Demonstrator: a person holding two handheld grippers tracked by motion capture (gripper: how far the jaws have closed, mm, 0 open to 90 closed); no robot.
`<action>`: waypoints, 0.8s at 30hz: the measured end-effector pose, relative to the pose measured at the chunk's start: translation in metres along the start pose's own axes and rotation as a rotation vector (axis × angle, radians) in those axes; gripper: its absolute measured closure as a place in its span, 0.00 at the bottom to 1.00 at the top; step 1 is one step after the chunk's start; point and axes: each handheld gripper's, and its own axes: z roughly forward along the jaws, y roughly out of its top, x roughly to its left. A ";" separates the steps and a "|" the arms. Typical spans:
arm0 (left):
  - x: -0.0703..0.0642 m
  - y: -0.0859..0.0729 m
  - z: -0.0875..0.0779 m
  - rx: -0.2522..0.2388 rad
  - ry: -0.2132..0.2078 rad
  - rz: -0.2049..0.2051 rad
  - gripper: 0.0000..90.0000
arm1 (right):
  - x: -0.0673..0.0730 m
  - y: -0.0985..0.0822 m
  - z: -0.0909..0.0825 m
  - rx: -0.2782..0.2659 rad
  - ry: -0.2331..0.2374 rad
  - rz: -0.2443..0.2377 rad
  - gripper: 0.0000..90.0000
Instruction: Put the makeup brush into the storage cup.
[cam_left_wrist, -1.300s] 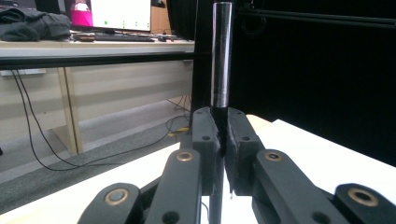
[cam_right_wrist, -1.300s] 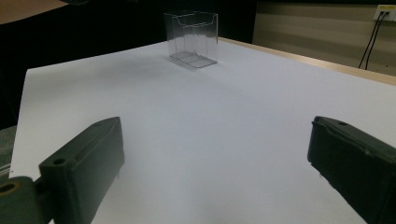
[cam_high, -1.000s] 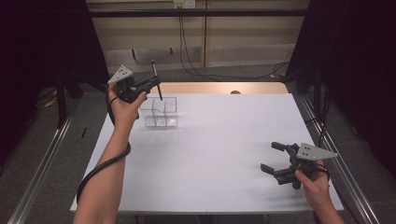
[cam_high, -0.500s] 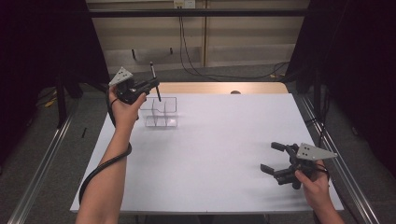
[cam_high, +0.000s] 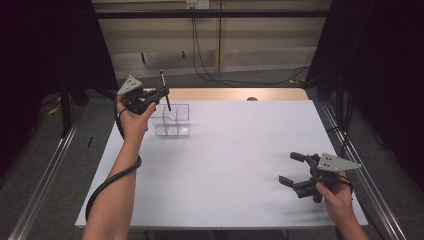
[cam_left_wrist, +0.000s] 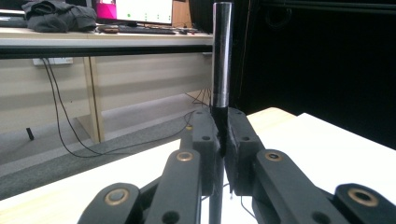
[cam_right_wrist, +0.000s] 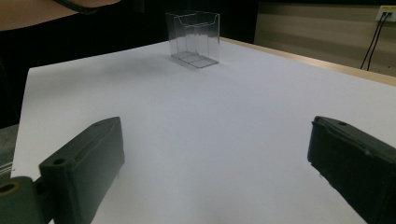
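Left claw (cam_high: 161, 96) grips pen (cam_high: 164, 90) above empty clear box (cam_high: 172, 121).

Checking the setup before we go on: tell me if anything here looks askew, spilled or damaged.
Nothing stands out. The clear plastic compartment box stands upright on the white table, the left gripper holds a slim black pen near upright above the box, and the right gripper rests open.
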 end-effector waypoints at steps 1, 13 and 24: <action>-0.001 0.000 0.000 0.002 0.002 -0.005 0.93 | 0.000 0.000 0.000 0.003 0.001 -0.001 0.04; -0.003 -0.008 0.002 0.007 0.000 -0.005 0.93 | 0.000 0.000 -0.001 -0.002 -0.003 0.000 0.04; -0.004 -0.013 0.003 0.016 0.002 -0.003 0.93 | 0.000 0.000 -0.001 -0.001 -0.002 -0.002 0.04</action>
